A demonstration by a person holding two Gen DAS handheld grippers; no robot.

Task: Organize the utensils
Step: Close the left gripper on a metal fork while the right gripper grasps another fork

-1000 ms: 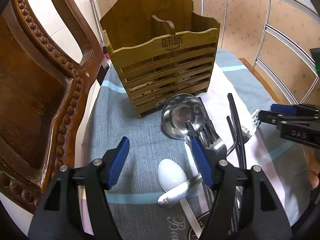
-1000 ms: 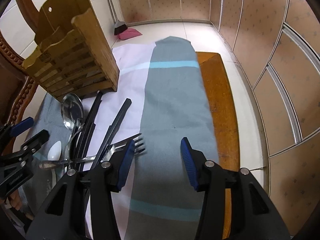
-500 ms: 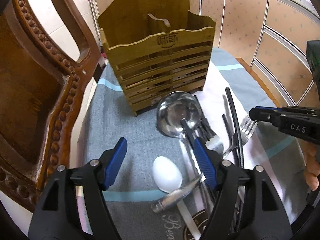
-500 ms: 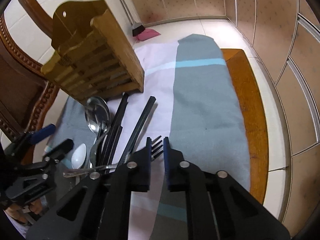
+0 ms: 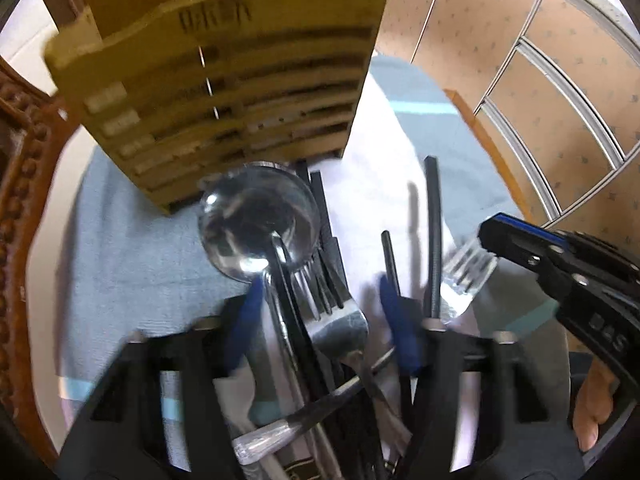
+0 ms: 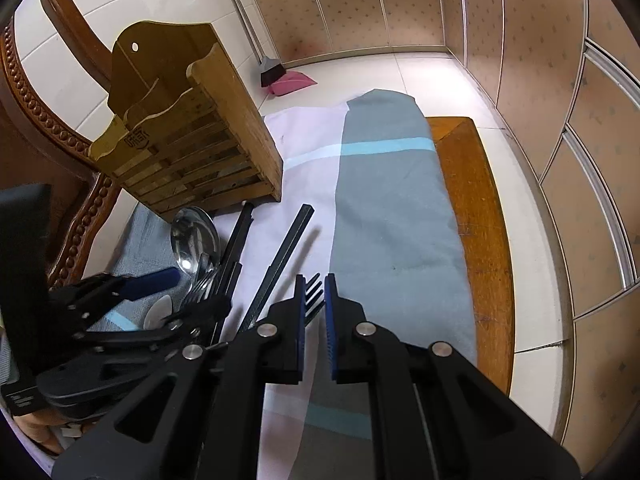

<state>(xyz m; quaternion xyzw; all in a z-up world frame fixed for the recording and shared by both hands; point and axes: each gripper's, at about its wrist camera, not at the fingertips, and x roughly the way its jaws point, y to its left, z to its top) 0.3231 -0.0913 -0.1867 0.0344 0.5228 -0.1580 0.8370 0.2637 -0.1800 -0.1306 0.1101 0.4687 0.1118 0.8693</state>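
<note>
Standing barely begun: wooden holder (image 6: 192, 148) upright at far end of cloth-covered counter (image 6: 396, 208), no utensil seen in it, interior hidden; ladle (image 5: 256, 220), forks, black chopsticks (image 6: 280, 264), white spoon (image 6: 158, 312) lying in heap just before it. Left gripper (image 5: 320, 320) low over heap, fingers just been closing, half-spread astride a fork (image 5: 336, 320) and ladle handle, pads apparently not yet pressing. Right gripper (image 6: 312, 316) fingers nearly together; fork tines (image 6: 314, 294) showing between tips, grip judged taken. All sorting left to do
</note>
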